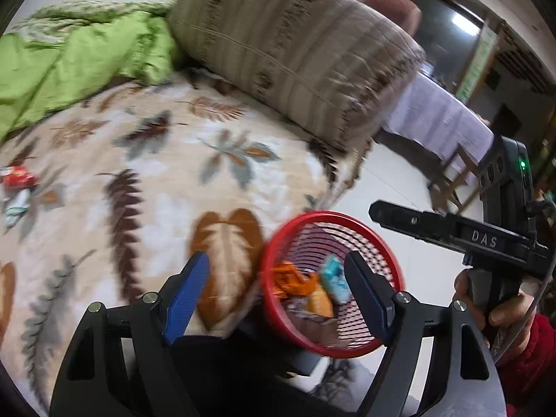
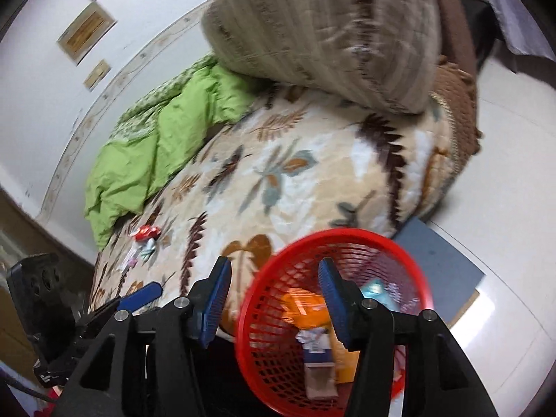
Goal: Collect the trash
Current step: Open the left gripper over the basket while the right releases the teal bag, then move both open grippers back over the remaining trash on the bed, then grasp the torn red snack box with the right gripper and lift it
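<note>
A red mesh basket (image 1: 333, 214) (image 2: 347, 233) stands on the floor by the bed's edge. It holds an orange wrapper (image 1: 292, 279) (image 2: 302, 304), a teal wrapper (image 1: 335, 278) (image 2: 373, 288) and other scraps. My left gripper (image 1: 278, 288) hangs open above the basket's near rim, with nothing between its blue pads. My right gripper (image 2: 274, 299) is also open and empty over the rim. On the far side of the bed lie a red wrapper (image 1: 17, 175) (image 2: 146, 232) and a pale teal wrapper (image 1: 17, 208) (image 2: 147, 248).
The bed has a leaf-patterned blanket (image 1: 156, 180) (image 2: 295, 187), a crumpled green quilt (image 1: 69, 55) (image 2: 156, 139) and a big folded striped quilt (image 1: 295, 52) (image 2: 330, 34). A blue mat (image 2: 438, 264) lies on the white floor under the basket. A cloth-covered table (image 1: 441, 118) stands beyond. A hand (image 1: 504, 309) grips the right handle.
</note>
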Motion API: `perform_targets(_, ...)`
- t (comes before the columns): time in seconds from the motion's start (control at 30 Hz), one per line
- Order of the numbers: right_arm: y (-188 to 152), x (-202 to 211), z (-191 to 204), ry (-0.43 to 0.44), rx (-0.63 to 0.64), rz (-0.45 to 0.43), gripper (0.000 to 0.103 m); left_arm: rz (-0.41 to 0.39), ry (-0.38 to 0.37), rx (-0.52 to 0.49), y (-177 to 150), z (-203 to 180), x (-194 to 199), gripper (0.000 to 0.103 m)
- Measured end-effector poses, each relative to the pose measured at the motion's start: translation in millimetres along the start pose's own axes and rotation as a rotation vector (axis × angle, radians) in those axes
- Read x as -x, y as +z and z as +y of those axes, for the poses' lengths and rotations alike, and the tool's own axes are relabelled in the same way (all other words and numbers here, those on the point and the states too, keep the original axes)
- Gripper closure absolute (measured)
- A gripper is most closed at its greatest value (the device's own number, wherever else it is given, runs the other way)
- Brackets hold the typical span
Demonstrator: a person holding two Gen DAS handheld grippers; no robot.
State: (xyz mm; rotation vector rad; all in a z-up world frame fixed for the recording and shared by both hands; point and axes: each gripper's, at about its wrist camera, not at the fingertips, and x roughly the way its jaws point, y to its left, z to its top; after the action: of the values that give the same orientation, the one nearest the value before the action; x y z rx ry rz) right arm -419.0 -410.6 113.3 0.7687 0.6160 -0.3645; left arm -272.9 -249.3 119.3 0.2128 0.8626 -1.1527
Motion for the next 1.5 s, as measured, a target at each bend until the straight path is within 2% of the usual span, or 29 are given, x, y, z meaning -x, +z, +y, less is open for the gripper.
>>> perform_targets(0.2, -7, -41, 46, 0.075, 0.100, 0.078, 0.048, -0.065, 0.146, 0.090, -11, 58, 42, 0.024)
perform_targets(0.37, -15, -77, 89, 0.131, 0.183, 0.145, 0.048, -0.093, 0.262, 0.224, -30, 118, 71, 0.024)
perform_targets(0.57, -25, -111, 144, 0.179, 0.311, 0.199, 0.048, -0.131, 0.348, 0.363, -52, 170, 99, 0.024)
perform_targets(0.83, -31, -145, 200, 0.208, 0.422, 0.232, 0.048, -0.167, 0.426, 0.475, -66, 219, 114, 0.024)
perform_targets(1.1, -20, -184, 246, 0.201, 0.520, 0.216, 0.046, -0.193, 0.521, 0.582, -81, 270, 114, 0.024)
perform_targets(1.3, -9, -239, 292, 0.181, 0.620, 0.214, 0.046, -0.204, 0.565, 0.619, -91, 294, 112, 0.024)
perform_targets(1.5, -8, -306, 340, 0.135, 0.740, 0.196, 0.046, -0.209, 0.548, 0.681, -99, 313, 111, 0.024)
